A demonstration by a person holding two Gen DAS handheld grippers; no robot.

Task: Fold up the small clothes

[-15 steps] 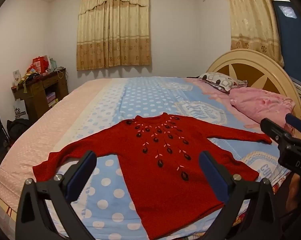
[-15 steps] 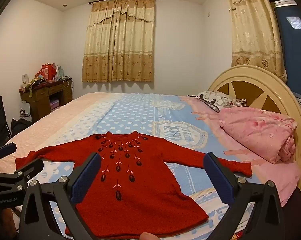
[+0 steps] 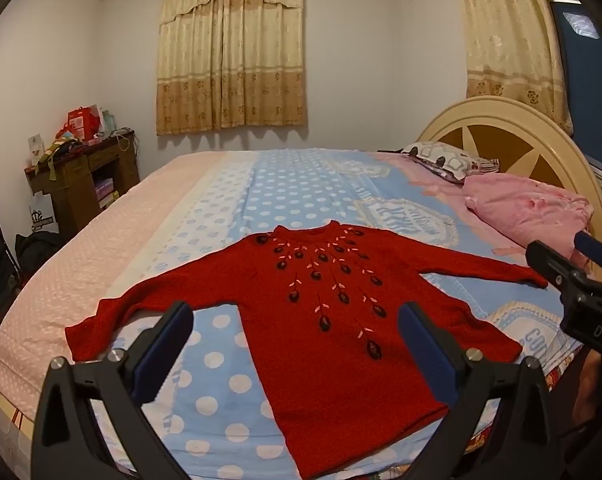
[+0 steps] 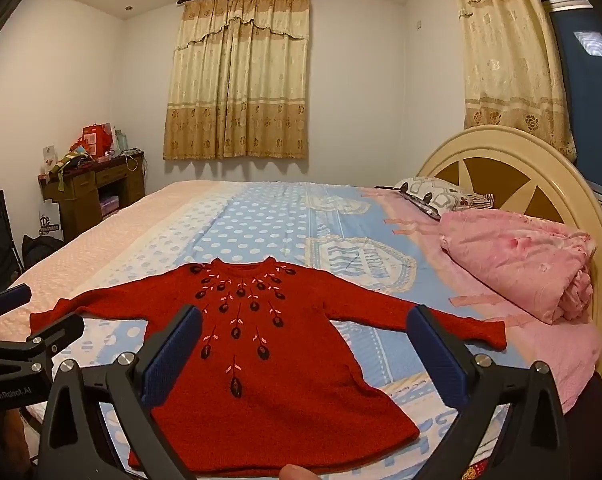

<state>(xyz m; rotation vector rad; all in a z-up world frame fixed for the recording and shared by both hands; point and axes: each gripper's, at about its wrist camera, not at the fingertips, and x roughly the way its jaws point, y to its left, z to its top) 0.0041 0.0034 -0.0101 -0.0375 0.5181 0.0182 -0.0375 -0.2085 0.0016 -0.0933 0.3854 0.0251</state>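
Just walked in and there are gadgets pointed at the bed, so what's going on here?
A person is holding a two-finger gripper in each hand over a red knitted sweater with dark embroidered flowers, spread flat, sleeves out, on the blue polka-dot bedsheet. The left gripper and the right gripper are both wide open and hold nothing. The sweater is not yet folded, so the folding looks about to start. A bunched pink quilt lies by the headboard.
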